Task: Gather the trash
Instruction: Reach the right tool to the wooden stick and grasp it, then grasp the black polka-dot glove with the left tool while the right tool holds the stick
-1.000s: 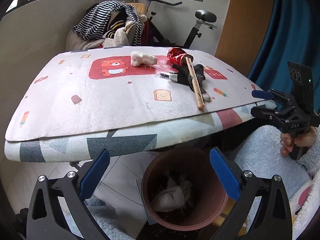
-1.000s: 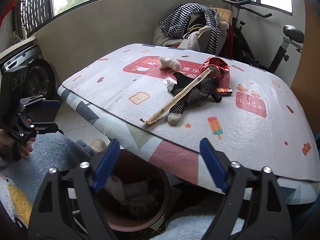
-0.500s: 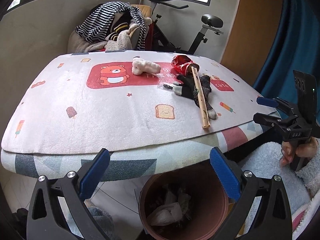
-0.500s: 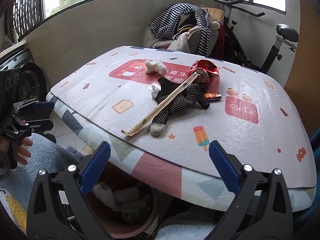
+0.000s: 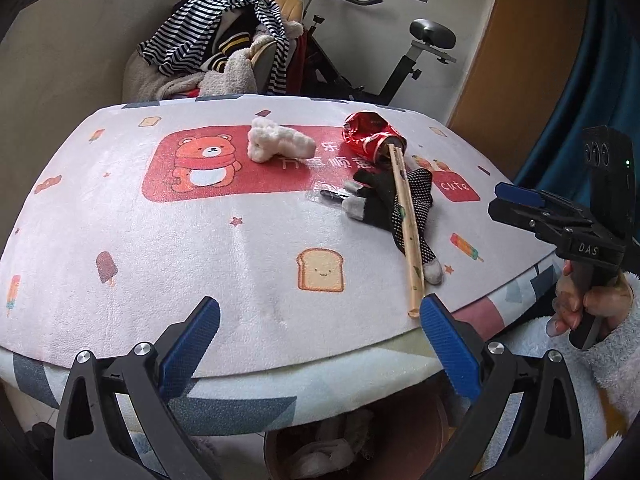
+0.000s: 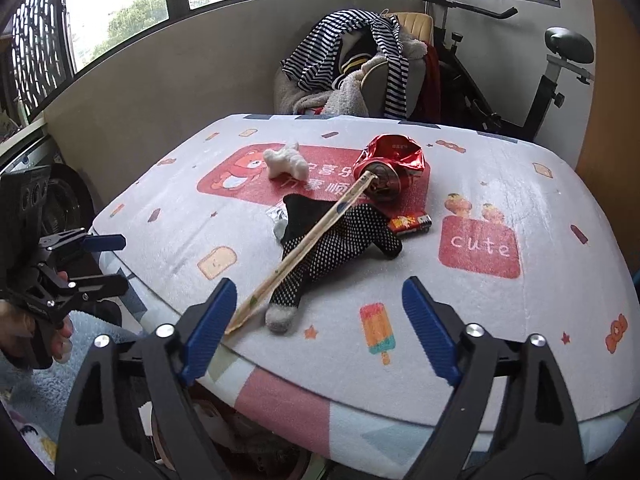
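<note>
On the padded table (image 5: 200,264) lie a crushed red can (image 5: 370,141) (image 6: 394,160), a long paper chopstick sleeve (image 5: 408,228) (image 6: 304,248), a white tissue wad (image 5: 278,144) (image 6: 286,162), a small clear wrapper (image 5: 330,195) and a small red wrapper (image 6: 410,224). The sleeve lies across a black dotted glove (image 5: 396,208) (image 6: 336,248). My left gripper (image 5: 316,344) is open and empty above the table's near edge. My right gripper (image 6: 316,328) is open and empty, near the sleeve's end; it also shows in the left wrist view (image 5: 516,204).
A brown trash bin (image 5: 356,452) with paper in it stands under the table's front edge. A chair heaped with striped clothes (image 5: 224,52) and an exercise bike (image 5: 400,60) stand behind the table. A washing machine (image 6: 56,200) is at the left.
Both grippers have risen and moved forward over the table's edge. The bin has dropped nearly out of both views. The trash has not moved.
</note>
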{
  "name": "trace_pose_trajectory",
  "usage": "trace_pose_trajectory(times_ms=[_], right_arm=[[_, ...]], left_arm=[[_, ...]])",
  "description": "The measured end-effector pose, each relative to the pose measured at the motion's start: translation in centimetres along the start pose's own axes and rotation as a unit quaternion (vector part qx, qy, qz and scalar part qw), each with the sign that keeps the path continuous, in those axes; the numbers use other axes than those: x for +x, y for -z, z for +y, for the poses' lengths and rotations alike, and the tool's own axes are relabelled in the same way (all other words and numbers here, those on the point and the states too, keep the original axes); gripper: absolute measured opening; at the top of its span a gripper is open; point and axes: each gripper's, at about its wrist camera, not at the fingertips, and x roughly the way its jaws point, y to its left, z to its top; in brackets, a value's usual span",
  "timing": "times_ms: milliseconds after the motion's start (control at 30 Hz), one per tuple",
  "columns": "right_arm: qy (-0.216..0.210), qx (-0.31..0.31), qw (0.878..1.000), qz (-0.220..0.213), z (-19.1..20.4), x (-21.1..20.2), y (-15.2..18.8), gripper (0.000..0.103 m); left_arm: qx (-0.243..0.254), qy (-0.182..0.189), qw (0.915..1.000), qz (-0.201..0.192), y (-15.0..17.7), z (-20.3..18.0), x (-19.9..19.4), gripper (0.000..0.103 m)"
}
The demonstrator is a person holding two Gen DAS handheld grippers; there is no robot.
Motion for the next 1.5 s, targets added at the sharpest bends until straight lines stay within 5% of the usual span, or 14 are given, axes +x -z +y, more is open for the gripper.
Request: trace_pose_trajectory(times_ms=[167,400,467,567,900,1200,1500], right_arm=[[-0.017,0.02,1.0,0.013,-1.1,3.9,-3.4,0.07],[-0.012,0.124,0.991,0.048,-4.4,10.4,-6.2,0.052],[-0.017,0.15,0.987,0.06,-5.1,11.6,-6.4,0.05],[-0.029,0.172,0.982,0.074,-5.8,12.5,-6.6,0.017],[-0.029,0.12,0.992,0.005,-3.9,6.1,-6.3,0.011],[-0.024,0.165,0.986,-0.027,-4.6,1.8,-3.8,0.011],[-0.023,0.167,0.986,-0.017,-5.5,1.5,-2.2,0.011]], left_arm=[[-0.023,-0.012,0.9997,-0.002,-1.1,1.6,0.4,0.097],[-0.045,-0.033,0.9984,-0.006,-1.0,4.0,0.1,0.097],[-0.056,-0.032,0.9979,-0.001,-0.8,4.6,0.0,0.09],[-0.061,-0.028,0.9977,0.007,-0.7,5.1,0.1,0.08],[-0.064,0.042,0.9967,0.028,-1.9,3.0,1.4,0.057],[-0.1,0.102,0.9884,0.052,-6.6,-0.6,6.9,0.046],[-0.089,0.075,0.9893,0.088,-10.1,-3.2,13.2,0.045]])
